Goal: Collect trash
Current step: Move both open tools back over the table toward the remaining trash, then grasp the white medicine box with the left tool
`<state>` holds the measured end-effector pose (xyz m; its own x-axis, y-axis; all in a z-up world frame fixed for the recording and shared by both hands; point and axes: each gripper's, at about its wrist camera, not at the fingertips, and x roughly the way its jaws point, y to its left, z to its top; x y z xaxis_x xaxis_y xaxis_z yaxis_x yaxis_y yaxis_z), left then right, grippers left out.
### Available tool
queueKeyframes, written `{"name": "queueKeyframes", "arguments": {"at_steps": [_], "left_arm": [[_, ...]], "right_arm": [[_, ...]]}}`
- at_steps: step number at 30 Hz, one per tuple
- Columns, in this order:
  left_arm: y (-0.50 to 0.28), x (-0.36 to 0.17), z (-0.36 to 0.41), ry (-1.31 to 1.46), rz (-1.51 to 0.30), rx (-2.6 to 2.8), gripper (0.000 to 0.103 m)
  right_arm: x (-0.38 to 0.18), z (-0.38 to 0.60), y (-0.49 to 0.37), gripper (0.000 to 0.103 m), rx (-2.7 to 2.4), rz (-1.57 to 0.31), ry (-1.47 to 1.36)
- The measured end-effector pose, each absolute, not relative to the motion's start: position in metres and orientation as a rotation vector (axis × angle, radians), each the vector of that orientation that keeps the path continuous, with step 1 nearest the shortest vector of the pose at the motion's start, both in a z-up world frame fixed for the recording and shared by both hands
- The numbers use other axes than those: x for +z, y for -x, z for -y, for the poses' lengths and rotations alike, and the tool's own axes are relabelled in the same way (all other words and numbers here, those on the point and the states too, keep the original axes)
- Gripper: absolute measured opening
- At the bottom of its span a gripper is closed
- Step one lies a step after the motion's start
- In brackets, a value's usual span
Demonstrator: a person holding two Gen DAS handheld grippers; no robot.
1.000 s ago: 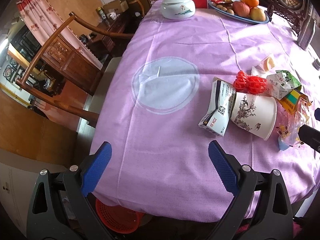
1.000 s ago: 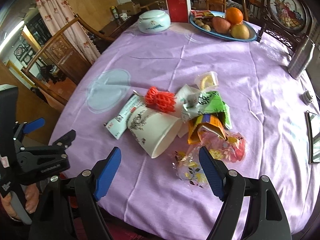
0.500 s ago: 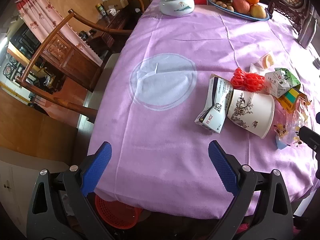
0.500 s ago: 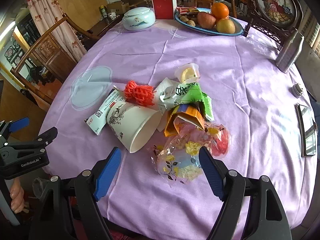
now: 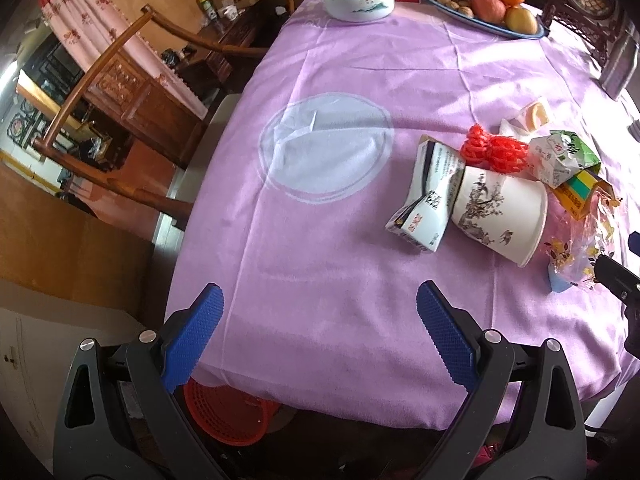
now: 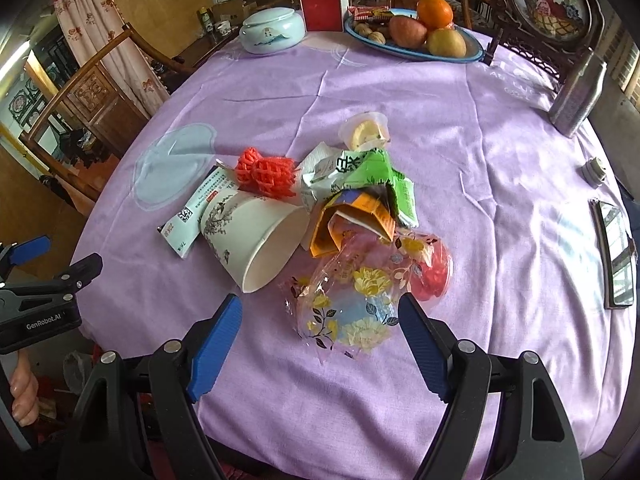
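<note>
Hovering over the heap, the right gripper [image 6: 320, 338] has its jaws spread wide and empty, the flowered plastic bag [image 6: 360, 296] lying just ahead between them. The left gripper [image 5: 320, 330], jaws equally wide, waits over bare table [image 5: 320, 240]. Nothing looks collected: paper cup [image 6: 256, 240], red foam net [image 6: 266, 174], green wrapper [image 6: 360, 172] all sit piled mid-table. A red basket [image 5: 228, 412] peeks from below the table edge.

fruit plate [image 6: 472, 54]; lidded bowl [image 6: 271, 31]; phone [image 6: 616, 256]
</note>
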<state>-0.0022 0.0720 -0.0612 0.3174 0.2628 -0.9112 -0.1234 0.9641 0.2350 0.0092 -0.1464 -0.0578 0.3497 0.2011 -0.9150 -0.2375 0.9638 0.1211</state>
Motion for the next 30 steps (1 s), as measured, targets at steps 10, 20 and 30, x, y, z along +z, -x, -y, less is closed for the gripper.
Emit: {"name": "queueKeyframes", "arguments": {"at_steps": [10, 20, 30], "left_arm": [[0.011, -0.067, -0.098, -0.107, -1.253, 0.307, 0.094], [0.012, -0.086, -0.138, -0.003, -1.296, 0.282, 0.094], [-0.062, -0.116, -0.063, -0.067, -1.268, 0.010, 0.094]], "right_arm": [[-0.077, 0.138, -0.011, 0.080, 0.294, -1.215, 0.035], [-0.081, 0.171, 0.002, 0.080, 0.233, -1.204, -0.104], [-0.064, 0.214, 0.019, 0.080, 0.126, -1.178, -0.133]]}}
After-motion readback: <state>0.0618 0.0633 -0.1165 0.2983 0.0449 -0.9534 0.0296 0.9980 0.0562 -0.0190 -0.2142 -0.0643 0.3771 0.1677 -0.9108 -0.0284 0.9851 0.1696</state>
